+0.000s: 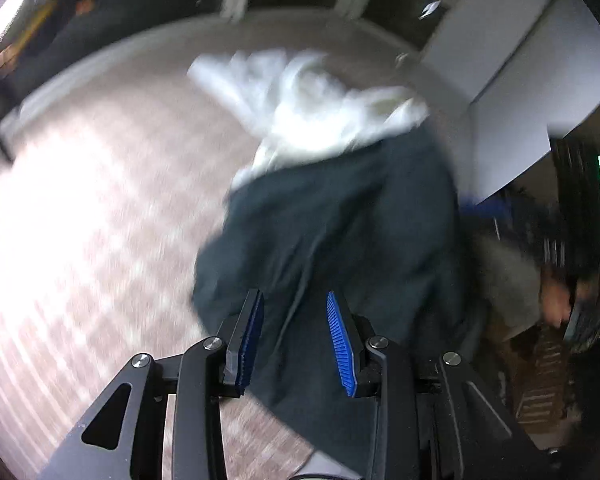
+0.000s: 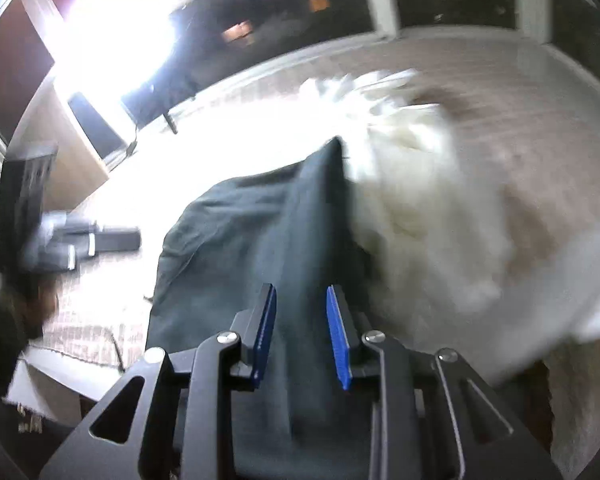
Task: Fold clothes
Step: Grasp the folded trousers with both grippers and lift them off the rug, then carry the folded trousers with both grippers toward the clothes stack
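Observation:
Both views are blurred by motion. A dark blue-green garment (image 1: 340, 224) lies crumpled on the pale patterned surface (image 1: 100, 220), with a white garment (image 1: 312, 108) bunched against its far end. My left gripper (image 1: 296, 340) hangs open just above the dark cloth, which shows in the gap between the blue pads. In the right wrist view the dark garment (image 2: 236, 240) rises in a ridge running away from my right gripper (image 2: 300, 332). Its jaws stand apart with that cloth between them, not pinched. The white garment (image 2: 420, 200) spreads to the right of it.
A white panel or cabinet (image 1: 520, 80) stands at the right of the left view, and the other gripper's hand (image 1: 556, 304) is near the right edge. Dark boxes (image 2: 92, 244) and a wooden unit (image 2: 60, 152) sit left. Dark windows (image 2: 300, 4) line the back.

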`<state>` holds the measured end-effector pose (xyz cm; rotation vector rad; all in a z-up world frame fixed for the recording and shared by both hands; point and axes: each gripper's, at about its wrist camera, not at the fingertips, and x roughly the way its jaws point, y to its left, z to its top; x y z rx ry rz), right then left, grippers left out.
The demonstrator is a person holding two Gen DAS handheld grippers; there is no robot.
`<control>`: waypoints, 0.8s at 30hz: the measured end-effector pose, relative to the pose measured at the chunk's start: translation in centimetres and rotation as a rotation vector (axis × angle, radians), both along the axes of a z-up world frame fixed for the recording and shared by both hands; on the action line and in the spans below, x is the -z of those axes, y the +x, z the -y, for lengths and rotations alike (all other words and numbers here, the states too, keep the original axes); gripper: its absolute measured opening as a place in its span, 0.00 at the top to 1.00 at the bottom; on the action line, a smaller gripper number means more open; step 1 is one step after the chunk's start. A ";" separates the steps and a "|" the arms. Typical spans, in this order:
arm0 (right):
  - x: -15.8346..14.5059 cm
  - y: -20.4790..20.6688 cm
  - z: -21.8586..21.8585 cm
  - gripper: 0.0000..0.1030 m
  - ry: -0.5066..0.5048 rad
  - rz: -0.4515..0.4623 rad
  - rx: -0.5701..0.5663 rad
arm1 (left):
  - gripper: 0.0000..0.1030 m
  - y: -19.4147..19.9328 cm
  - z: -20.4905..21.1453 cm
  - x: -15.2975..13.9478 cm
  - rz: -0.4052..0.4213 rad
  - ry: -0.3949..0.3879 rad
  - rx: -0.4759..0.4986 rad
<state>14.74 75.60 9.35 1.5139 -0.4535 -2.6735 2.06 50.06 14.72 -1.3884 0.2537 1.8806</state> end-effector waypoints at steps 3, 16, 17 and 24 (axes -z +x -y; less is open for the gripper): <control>3.0 -2.9 -0.5 0.75 0.040 0.135 0.031 | 0.72 0.4 3.2 2.5 0.108 -0.001 -0.118; -0.4 3.8 -3.0 0.28 0.065 -0.011 0.010 | 0.64 2.6 4.0 6.0 0.216 -0.032 -0.249; 0.0 3.6 -3.1 0.28 0.060 0.002 0.000 | 0.64 2.9 4.1 6.1 0.222 -0.034 -0.263; 3.3 2.0 -3.8 0.28 0.022 0.093 -0.078 | 0.59 3.9 2.5 6.6 0.242 -0.053 -0.250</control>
